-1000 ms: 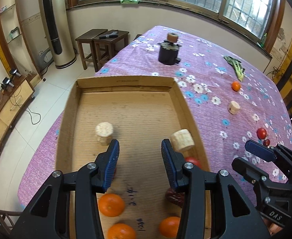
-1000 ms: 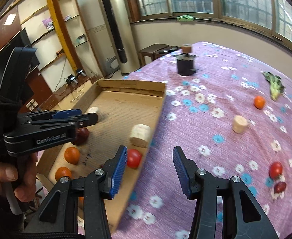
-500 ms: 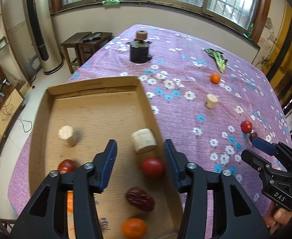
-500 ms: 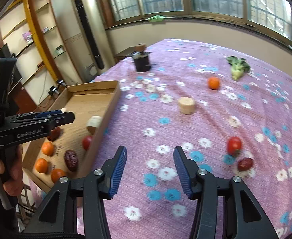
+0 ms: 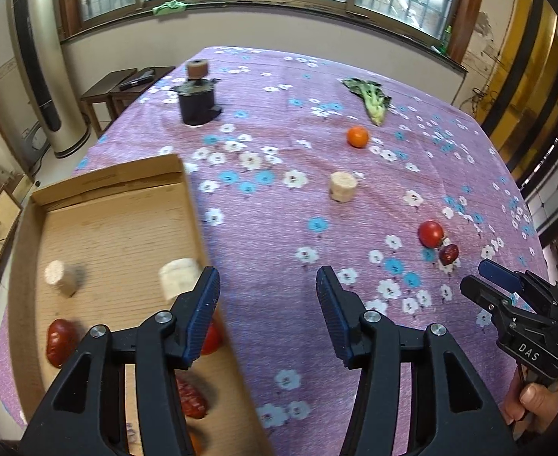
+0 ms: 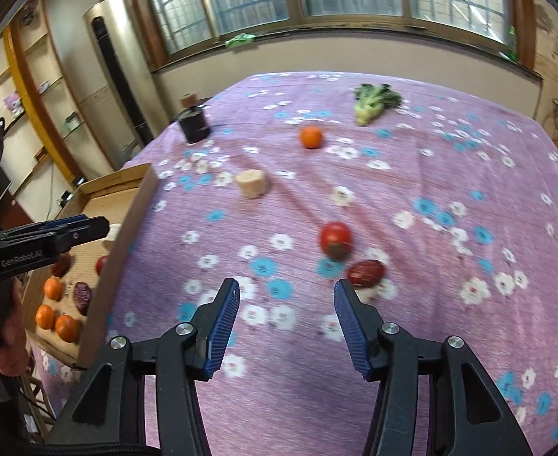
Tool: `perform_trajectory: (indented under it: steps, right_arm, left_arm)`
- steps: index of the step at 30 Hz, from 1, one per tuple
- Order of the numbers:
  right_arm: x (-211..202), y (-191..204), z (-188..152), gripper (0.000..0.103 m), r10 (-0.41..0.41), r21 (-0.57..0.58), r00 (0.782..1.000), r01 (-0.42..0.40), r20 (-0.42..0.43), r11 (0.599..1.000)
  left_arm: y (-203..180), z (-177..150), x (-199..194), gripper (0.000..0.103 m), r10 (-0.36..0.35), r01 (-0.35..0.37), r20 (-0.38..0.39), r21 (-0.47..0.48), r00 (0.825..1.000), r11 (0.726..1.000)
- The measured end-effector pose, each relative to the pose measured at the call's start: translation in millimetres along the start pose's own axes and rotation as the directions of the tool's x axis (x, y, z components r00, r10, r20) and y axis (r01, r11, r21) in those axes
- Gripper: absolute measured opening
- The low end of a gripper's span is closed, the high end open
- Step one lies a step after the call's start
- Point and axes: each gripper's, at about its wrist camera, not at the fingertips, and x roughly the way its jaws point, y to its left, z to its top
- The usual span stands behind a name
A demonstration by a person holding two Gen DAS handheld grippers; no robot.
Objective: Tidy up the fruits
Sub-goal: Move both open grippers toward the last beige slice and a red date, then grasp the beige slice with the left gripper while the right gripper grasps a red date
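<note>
A purple flowered tablecloth covers the table. The cardboard box at its left edge holds several fruits. The left gripper and the right gripper both have spread, empty fingers. Near the right gripper lie a tomato and, just beside it, a red date.

red fruit half hidden behind left tongs.
</note>
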Motion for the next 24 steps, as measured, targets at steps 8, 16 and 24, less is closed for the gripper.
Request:
perform_trajectory:
  steps: [8,16,24]
  right_arm:
    - [8,-25,2,0.054,-0.038,0.022,0.999,0.038,-0.001,0.999]
    - [40,-34,7,0.053,-0.057,-0.004,0.997,0.057,-0.042,0.998]
    - [61,-32,7,0.043,-0.075,-0.037,0.995,0.073,-0.069,0.997]
  left_arm:
    - [-25,13,23,0.051,-0.032,0.033,-0.026,0.027,0.999,0.999]
    - [-48,36,61,0.051,-0.053,0.054,-0.041,0.028,0.998,0.998]
    - [-70,60,109,0.051,-0.028,0.029,-0.078,0.022,0.997,0.999]
